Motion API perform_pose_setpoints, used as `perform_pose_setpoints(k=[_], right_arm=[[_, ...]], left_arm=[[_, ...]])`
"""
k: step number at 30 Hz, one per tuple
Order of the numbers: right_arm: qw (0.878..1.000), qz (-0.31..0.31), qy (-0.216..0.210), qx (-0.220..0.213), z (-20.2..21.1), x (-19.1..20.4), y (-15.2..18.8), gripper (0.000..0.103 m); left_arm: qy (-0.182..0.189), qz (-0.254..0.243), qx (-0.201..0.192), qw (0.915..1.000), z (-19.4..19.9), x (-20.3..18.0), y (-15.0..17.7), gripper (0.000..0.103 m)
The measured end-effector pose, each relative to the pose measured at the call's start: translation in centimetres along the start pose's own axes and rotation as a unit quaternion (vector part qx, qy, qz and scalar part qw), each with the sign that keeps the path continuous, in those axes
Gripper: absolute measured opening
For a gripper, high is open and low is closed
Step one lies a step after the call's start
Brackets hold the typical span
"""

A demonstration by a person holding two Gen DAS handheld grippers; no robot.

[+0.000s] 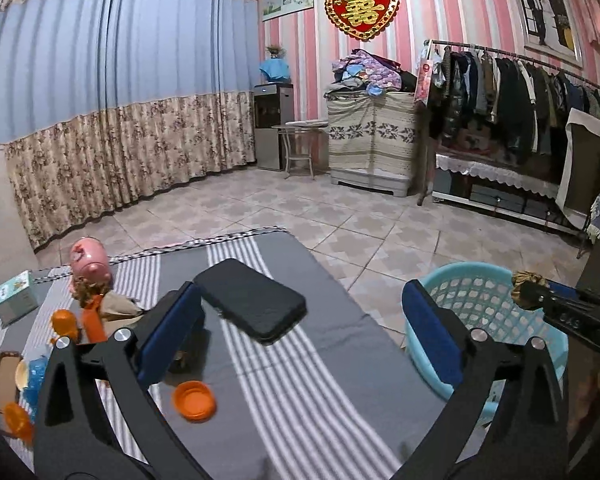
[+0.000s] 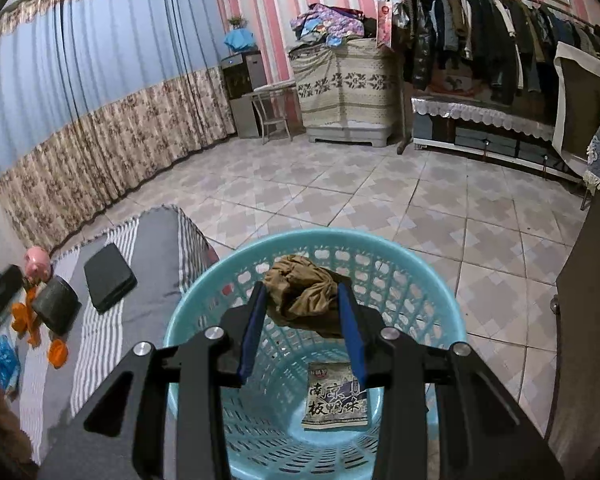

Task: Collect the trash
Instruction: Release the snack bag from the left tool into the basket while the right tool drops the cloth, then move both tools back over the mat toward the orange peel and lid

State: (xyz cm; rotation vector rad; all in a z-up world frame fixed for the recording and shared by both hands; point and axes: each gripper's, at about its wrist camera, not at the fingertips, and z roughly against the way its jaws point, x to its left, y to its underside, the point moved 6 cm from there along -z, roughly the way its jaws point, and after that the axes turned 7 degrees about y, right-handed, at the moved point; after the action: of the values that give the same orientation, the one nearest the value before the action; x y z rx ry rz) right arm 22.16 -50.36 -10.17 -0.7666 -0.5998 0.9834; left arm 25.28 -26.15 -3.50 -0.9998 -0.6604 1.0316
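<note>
Right now the right tongs [image 2: 302, 304] pinch a crumpled brown wrapper [image 2: 300, 294] above the blue basket [image 2: 440, 300], where a printed packet [image 2: 336, 400] lies; the left tongs [image 1: 300, 328] hang spread over the striped mat [image 1: 300, 380].

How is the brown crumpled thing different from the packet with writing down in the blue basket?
The brown crumpled wad is pinched in the right gripper, up above the blue basket; the printed packet lies on the basket's bottom. The wad is scrunched and plain brown; the packet is flat with big printed characters. Both look like trash.
</note>
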Motion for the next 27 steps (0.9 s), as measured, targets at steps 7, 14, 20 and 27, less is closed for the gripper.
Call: perform_pose_setpoints(k=[7, 14, 20, 27], right_arm=[[0.999, -0.033, -0.003, -0.005, -0.4, -0.6, 0.2, 0.079], [0.999, -0.042, 0.011, -0.018, 0.1, -1.2, -0.3, 0.094], [0.999, -0.030, 0.018, -0.026, 0.5, -0.7, -0.6, 0.095], [0.999, -0.012, 0.013, -0.050, 1.8, 0.8, -1.0, 0.096]], left_arm=[[-0.007, 0.000, 0.000, 1.0000, 1.2, 1.2, 0.6, 0.098], [-0.014, 0.003, -0.004, 0.9999, 1.9, 2.1, 0.6, 0.098], [-0.022, 0.003, -0.004, 0.9998, 2.7, 2.9, 0.6, 0.098], [-0.035, 0.005, -0.009, 0.9993, 4.4, 4.8, 0.6, 0.098]])
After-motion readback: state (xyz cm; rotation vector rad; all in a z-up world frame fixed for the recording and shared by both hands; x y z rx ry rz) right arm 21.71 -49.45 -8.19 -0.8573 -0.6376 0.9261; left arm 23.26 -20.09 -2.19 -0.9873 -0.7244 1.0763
